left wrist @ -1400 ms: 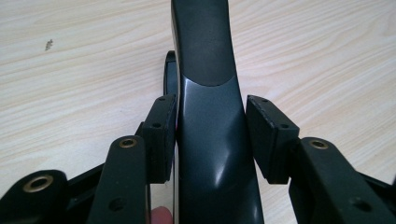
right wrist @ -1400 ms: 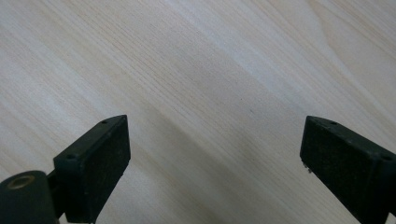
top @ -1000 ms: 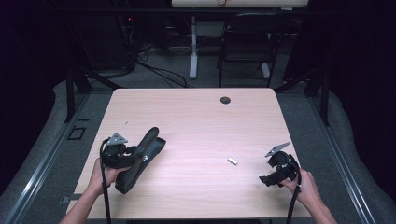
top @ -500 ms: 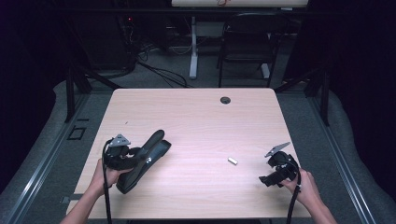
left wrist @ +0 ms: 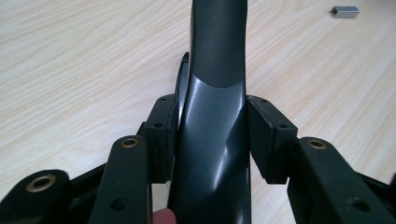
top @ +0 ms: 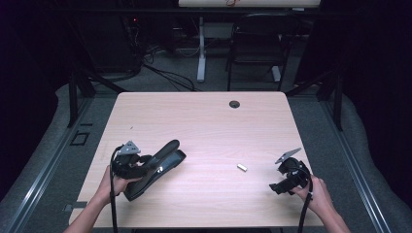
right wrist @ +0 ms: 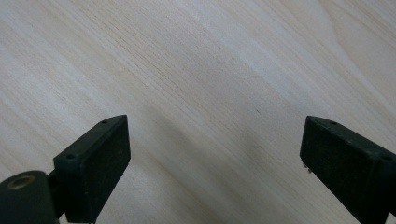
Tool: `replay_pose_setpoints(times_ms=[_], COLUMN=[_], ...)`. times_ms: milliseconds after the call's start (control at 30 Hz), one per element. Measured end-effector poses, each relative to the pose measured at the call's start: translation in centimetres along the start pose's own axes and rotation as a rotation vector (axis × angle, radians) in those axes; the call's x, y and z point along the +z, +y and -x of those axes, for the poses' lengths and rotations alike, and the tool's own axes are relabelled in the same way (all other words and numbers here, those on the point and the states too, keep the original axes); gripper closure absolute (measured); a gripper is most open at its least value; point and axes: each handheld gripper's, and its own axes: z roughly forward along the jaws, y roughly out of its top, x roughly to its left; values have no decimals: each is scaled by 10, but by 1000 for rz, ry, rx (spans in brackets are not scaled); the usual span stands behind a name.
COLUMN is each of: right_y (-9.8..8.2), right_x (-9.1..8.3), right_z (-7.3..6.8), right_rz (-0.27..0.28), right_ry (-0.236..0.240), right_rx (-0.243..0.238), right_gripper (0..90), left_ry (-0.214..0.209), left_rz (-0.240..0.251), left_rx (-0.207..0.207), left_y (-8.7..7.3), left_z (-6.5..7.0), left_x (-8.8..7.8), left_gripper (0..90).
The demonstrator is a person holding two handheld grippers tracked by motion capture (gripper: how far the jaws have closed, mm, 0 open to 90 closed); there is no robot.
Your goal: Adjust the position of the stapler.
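A black stapler [top: 163, 161] lies tilted on the wooden table [top: 204, 121] at the front left, its top arm raised. My left gripper [top: 145, 167] is shut on the stapler's upper arm [left wrist: 217, 93], with a pad [left wrist: 161, 140] pressed on each side; a fingertip shows below it. A small grey metal strip of staples [top: 242, 167] lies loose on the table right of the middle, seen also as the staples strip [left wrist: 344, 11]. My right gripper [top: 281, 187] hovers low at the front right, open [right wrist: 215, 154], bare wood between its jaws.
A round cable hole [top: 234, 104] sits near the table's far edge. Beyond the table stand a dark chair [top: 257, 43] and a white desk leg [top: 200, 48], with cables on the floor. Table edges lie close to both hands.
My left gripper and the stapler have shifted a little to the right. The right gripper has barely moved.
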Motion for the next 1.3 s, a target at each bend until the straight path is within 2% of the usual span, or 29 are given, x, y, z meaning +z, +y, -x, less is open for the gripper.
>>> replay_pose_setpoints(times_ms=[67, 267, 500, 533, 667, 767, 1300], right_y=[0, 0, 0, 0, 1, 1, 1], right_x=[0, 0, 1, 2, 1, 2, 4], right_z=[0, 0, 0, -1, 0, -1, -1], right_rz=[-1, -13, -7, 7, -18, -5, -12], right_ry=[0, -1, 0, 5, 2, 9, 17], right_rx=[0, -8, -9, 4, -15, -10, -7], right_gripper=[82, 82, 82, 82, 82, 82, 83], left_ry=[-9, -30, -50, -56, -67, -75, -145], left_rz=[-3, -5, -6, -7, -6, -6, 3], left_rx=[21, 40, 56, 58, 65, 82, 143], left_y=[1, 2, 2, 3, 3, 4, 7], left_z=[2, 6, 10, 11, 14, 16, 27], left_x=[1, 2, 4, 5, 6, 7, 14], left_gripper=[560, 561, 561, 561, 561, 561, 563])
